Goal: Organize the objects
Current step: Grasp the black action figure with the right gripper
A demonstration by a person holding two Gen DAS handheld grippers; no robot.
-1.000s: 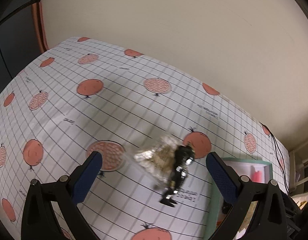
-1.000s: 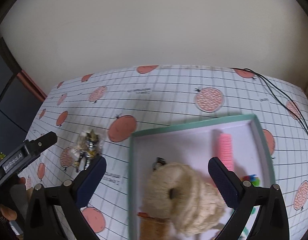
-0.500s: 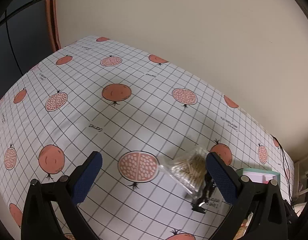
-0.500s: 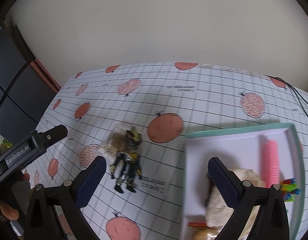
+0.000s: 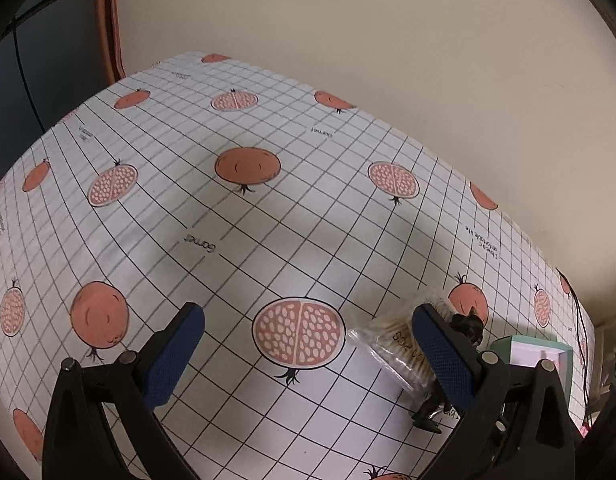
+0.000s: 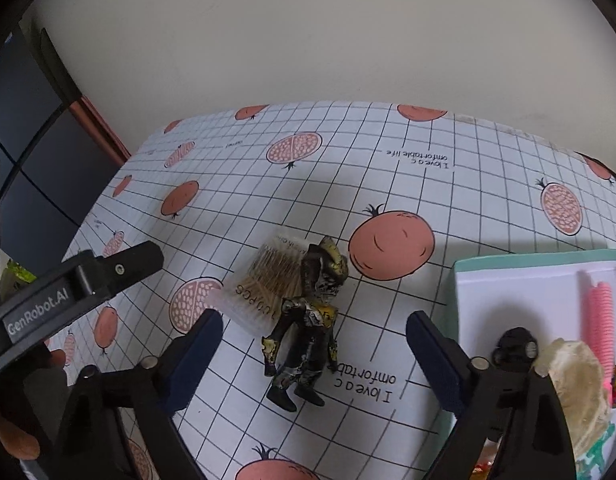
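With jaws spread wide and empty, right gripper (image 6: 313, 354) hovers over the toy figure (image 6: 309, 320) at frame centre, head touching the cotton-swab packet (image 6: 264, 286). Advice: close on the torso only, then carry to tray (image 6: 507, 280) at right. Left gripper (image 5: 308, 354) likewise wide open, idle.

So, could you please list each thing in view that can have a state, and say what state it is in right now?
Left gripper: open, holding nothing.
Right gripper: open, holding nothing, fingers either side of the toy figure.
Toy figure: lying on the tablecloth, outside the tray.
Cotton swab pack: lying flat, touching the figure.
Tray: open, holding a pink roll and other items.
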